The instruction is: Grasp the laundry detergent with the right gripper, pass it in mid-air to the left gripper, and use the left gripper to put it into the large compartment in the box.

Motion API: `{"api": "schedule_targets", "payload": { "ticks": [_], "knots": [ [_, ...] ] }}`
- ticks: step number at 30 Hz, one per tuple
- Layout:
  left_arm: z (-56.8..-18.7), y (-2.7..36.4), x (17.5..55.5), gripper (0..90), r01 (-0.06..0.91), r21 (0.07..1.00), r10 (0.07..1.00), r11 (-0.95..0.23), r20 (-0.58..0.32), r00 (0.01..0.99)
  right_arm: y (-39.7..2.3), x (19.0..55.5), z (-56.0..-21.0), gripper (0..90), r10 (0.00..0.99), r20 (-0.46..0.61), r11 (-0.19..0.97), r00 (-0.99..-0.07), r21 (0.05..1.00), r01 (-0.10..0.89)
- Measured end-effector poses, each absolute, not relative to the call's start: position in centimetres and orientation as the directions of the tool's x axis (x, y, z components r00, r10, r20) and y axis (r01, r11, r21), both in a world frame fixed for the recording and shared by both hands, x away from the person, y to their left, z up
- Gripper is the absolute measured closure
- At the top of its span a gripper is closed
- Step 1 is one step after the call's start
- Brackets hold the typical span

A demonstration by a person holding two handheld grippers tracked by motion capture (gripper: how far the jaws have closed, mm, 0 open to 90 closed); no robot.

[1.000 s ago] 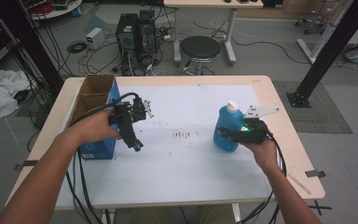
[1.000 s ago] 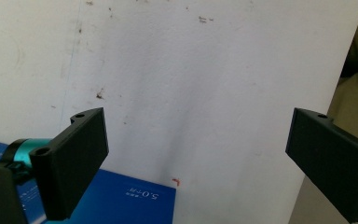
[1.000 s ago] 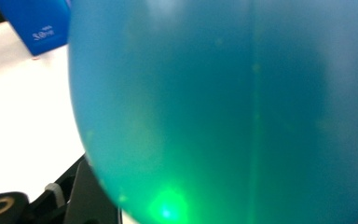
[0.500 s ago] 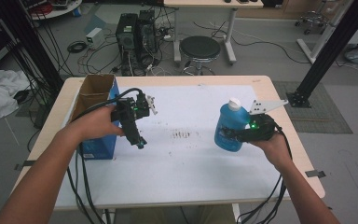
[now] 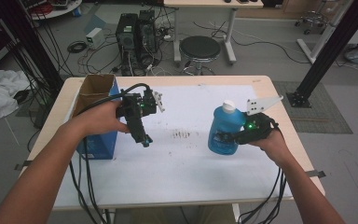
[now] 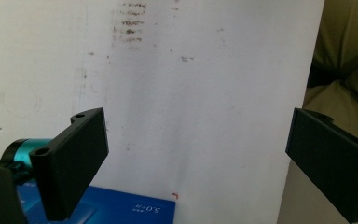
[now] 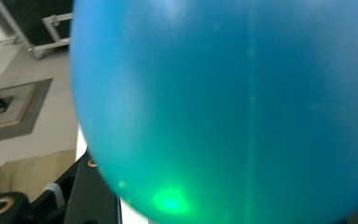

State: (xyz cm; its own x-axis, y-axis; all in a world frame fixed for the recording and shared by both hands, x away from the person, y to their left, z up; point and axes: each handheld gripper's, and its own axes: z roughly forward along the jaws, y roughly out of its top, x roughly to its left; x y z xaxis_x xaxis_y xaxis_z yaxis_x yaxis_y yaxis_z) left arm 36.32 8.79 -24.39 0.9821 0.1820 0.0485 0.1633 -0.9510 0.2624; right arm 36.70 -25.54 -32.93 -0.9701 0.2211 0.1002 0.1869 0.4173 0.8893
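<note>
Blue bottle (image 5: 226, 128) with white cap at right of centre in the high view, upright, clamped low on its side by the right gripper (image 5: 228, 137), jaws pressed on the plastic. Right hand (image 5: 272, 142) just behind, forearm entering from the lower right corner. Grey three-cornered plate above that gripper, green light glowing on its body. Whether the bottle's base touches the white sheet (image 5: 191, 158) or hangs just over it: cannot tell. Left gripper (image 5: 144, 138) at left of centre, pointing down toward the sheet, jaws apart and holding nothing, gripped by the left hand (image 5: 100, 121). Blue cardboard box (image 5: 98, 116) with open brown flaps at the left edge of the sheet, just behind that hand. Small dark smudges (image 5: 182, 135) on the sheet between the 2 grippers. Wooden table (image 5: 284, 116) under all of it.

Left gripper view: 2 black jaws spread wide, 1 at lower left, 1 at lower right, bare white sheet (image 6: 191, 93) between them. Corner of the blue box (image 6: 121, 210) at bottom centre, smudges (image 6: 130, 23) near the top.

Right gripper view: blue bottle (image 7: 237, 102) pressed close to the lens, blurred, green glint low on it. Black jaw at lower left against the bottle's side.
</note>
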Motion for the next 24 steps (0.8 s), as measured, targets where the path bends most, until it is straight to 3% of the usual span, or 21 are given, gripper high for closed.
{"api": "schedule_targets", "payload": {
  "ticks": [9,24],
  "knots": [
    [-23.7,7.6,35.9,5.7,0.14,0.261,0.156,-0.955,0.041,0.987,-23.4,36.6,-32.8,44.5,0.102,0.095,0.452,-0.99,0.882,0.132],
    [-22.9,5.9,35.7,5.7,0.126,0.259,0.128,-0.958,-0.008,0.992,-20.0,36.4,-32.9,44.6,0.034,0.042,0.494,-0.999,0.868,0.054]
  ]
}}
